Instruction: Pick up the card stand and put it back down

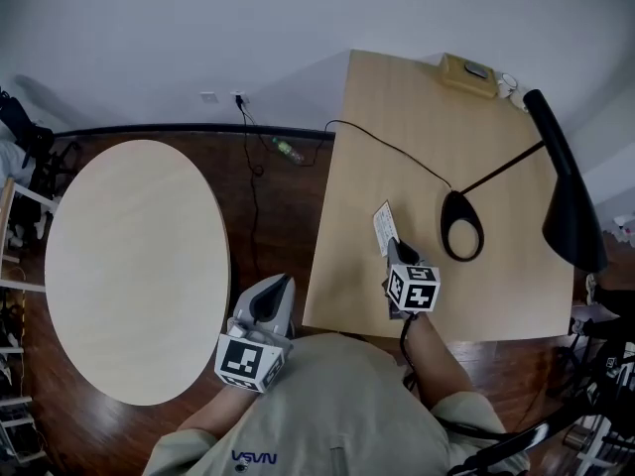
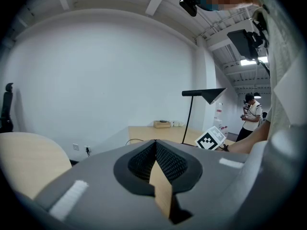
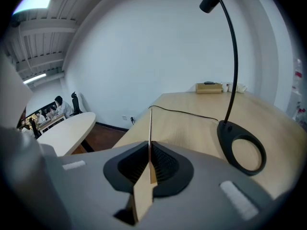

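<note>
The card stand [image 1: 384,227] is a thin white card standing near the front left of the rectangular wooden desk [image 1: 496,147]. My right gripper [image 1: 394,247] reaches it from the near side. In the right gripper view the card stand [image 3: 150,123] shows edge-on, rising upright from between the pads, and my right gripper [image 3: 150,150] is shut on its lower part. My left gripper [image 1: 278,284] hangs off the desk by my torso, over the floor. In its own view the left gripper [image 2: 156,153] is shut, with nothing between its pads.
A black desk lamp stands right of the card, with its ring base [image 1: 462,224] close by and its head [image 1: 568,188] hanging over the desk's right side. A black cable [image 1: 387,147] runs across the desk. At the far edge sits a tan box [image 1: 469,73]. On the left is an oval table [image 1: 134,266].
</note>
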`<action>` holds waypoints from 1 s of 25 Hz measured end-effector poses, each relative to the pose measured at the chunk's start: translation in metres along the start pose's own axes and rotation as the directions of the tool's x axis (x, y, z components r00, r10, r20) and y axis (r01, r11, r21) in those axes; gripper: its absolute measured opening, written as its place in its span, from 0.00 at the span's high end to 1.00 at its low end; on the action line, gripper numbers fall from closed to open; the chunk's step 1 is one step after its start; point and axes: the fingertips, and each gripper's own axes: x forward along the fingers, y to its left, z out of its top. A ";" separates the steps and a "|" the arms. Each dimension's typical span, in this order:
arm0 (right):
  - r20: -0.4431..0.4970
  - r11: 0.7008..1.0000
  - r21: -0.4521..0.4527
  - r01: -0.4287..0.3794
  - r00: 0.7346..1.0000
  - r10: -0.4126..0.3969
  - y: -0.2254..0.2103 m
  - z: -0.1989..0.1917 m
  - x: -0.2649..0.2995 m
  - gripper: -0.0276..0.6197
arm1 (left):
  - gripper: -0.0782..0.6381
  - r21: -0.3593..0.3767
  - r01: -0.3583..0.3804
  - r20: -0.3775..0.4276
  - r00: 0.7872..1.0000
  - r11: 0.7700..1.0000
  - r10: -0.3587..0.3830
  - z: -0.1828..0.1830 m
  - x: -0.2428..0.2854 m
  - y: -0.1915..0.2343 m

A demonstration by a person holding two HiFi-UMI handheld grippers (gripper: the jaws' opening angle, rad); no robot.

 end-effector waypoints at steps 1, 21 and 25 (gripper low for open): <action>0.011 1.000 0.004 -0.014 1.000 0.014 0.007 0.004 -0.005 0.93 | 0.89 -0.004 0.001 0.002 1.000 1.000 -0.001 0.001 0.000 0.001; 0.277 0.965 -0.174 -0.194 0.931 0.237 0.132 0.116 -0.134 0.93 | 0.89 0.030 0.033 0.059 0.998 0.999 -0.035 0.019 -0.009 0.007; 0.277 0.958 -0.206 -0.199 0.927 0.252 0.139 0.115 -0.152 0.93 | 0.89 0.052 0.073 0.060 0.995 0.996 -0.076 0.017 -0.009 -0.005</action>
